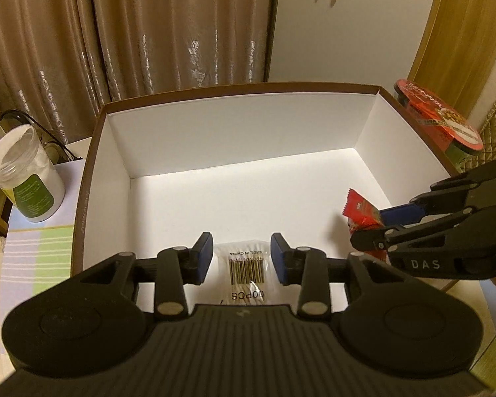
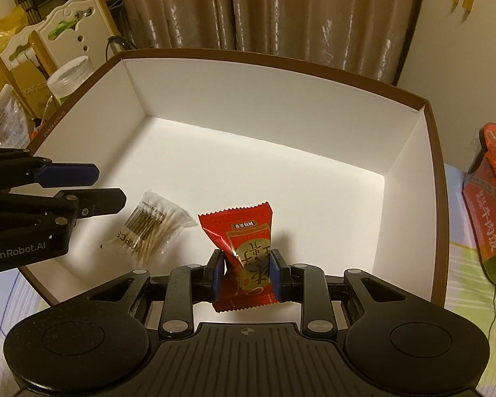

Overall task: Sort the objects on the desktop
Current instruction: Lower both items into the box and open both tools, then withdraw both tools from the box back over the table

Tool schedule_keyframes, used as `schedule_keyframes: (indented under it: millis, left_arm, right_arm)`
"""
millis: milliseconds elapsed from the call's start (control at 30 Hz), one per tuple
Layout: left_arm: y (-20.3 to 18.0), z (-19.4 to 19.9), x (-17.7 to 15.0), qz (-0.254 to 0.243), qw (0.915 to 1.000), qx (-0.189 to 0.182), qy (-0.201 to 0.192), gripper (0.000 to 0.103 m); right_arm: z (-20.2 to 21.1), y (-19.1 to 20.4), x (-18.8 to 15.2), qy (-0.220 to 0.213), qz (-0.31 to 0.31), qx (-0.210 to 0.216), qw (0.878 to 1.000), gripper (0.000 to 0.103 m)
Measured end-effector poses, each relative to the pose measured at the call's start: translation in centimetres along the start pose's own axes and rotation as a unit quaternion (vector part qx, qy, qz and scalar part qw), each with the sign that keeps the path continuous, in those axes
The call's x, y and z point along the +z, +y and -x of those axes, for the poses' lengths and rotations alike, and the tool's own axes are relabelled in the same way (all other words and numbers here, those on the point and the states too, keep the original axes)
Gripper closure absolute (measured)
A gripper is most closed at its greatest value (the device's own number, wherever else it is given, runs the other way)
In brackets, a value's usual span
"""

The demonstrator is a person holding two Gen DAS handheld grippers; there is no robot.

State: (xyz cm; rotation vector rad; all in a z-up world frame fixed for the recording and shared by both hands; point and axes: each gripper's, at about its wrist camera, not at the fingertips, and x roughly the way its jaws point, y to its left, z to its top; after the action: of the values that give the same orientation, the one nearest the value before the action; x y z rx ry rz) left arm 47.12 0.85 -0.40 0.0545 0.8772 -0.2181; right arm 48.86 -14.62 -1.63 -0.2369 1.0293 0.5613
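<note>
A brown-rimmed white box (image 1: 234, 122) (image 2: 281, 109) fills both views. On its floor lies a clear bag of cotton swabs (image 1: 244, 273) (image 2: 152, 228). My left gripper (image 1: 242, 256) hovers over that bag with its jaws open and nothing between them; in the right wrist view the left gripper (image 2: 105, 188) reaches in from the left. My right gripper (image 2: 246, 276) is shut on a red snack packet (image 2: 244, 248), held upright above the box floor near the front wall. In the left wrist view the right gripper (image 1: 370, 228) comes in from the right with the red packet (image 1: 360, 210).
A white lidded jar with a green label (image 1: 24, 178) stands left of the box. A red instant-noodle cup (image 1: 443, 119) (image 2: 489, 205) stands to its right. Clutter of bags and cardboard (image 2: 23, 76) is at the far left. Curtains hang behind. A striped cloth (image 1: 39, 248) covers the table.
</note>
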Motion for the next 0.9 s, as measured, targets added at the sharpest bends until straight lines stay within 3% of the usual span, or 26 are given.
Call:
schedule_keyframes:
  millis: [233,300,333,900]
  left_arm:
    - [0.1,0.1,-0.1,0.003,1.0000,-0.001,-0.002,0.068]
    - [0.2,0.1,-0.2,0.003,1.0000,-0.004,-0.003,0.068]
    - [0.2,0.2,-0.2,0.003,1.0000,-0.004,-0.003,0.068]
    - [0.1,4.0,0.0,0.004,0.9995,-0.002,-0.033,0.068]
  right_arm:
    - [-0.1,0.0,0.0,-0.008,-0.005,-0.010,1.000,0.075]
    - [0.1,0.1,0.0,-0.014,-0.005,-0.014,1.000,0.042]
    - [0.3,0.1,0.0,-0.021,-0.006,-0.017,1.000,0.032]
    - [4.7,1.7,0.1,-0.067,0.021,-0.014,0.997,0.032]
